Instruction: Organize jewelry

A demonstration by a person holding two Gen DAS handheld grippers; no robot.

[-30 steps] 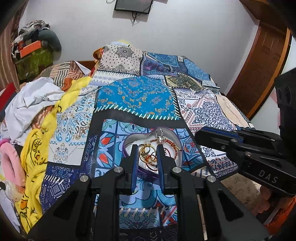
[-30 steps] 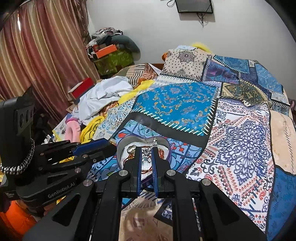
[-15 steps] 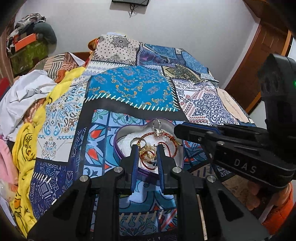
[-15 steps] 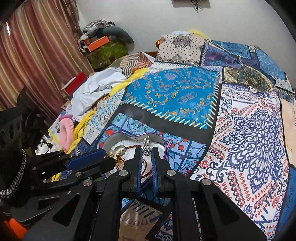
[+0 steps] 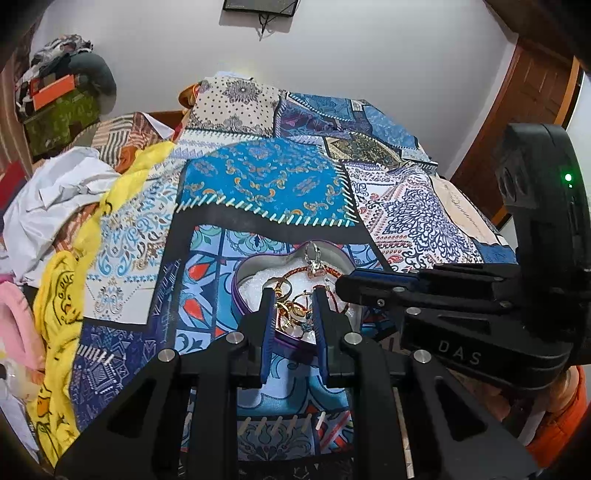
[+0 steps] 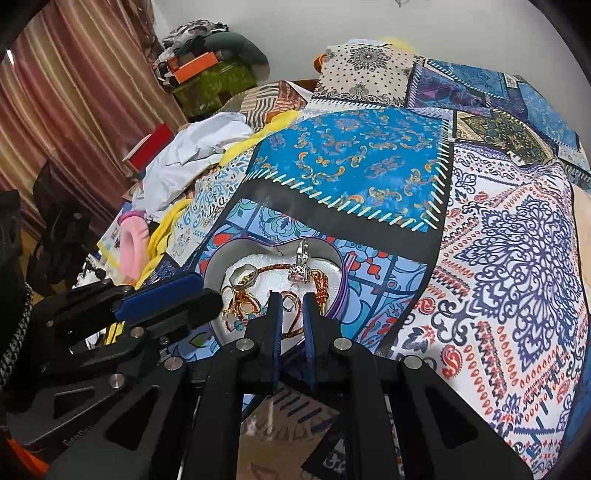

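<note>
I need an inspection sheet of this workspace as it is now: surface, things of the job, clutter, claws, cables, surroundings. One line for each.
Surface: patchwork bedspread on a bed, patterned, slightly wrinkled.
Job's things: heart-shaped tin with white lining, holding a stone ring standing upright, a red-gold cord bracelet, a plain ring and tangled gold pieces.
Clutter: white cloth, yellow cloth, pink item at the bed's edge.
Claws: left claw over the tin, slightly apart, grip unclear; right claw nearly shut over the bracelet.
Cables: one hangs under a wall screen.
Surroundings: striped curtain, wooden door, piled boxes.
</note>
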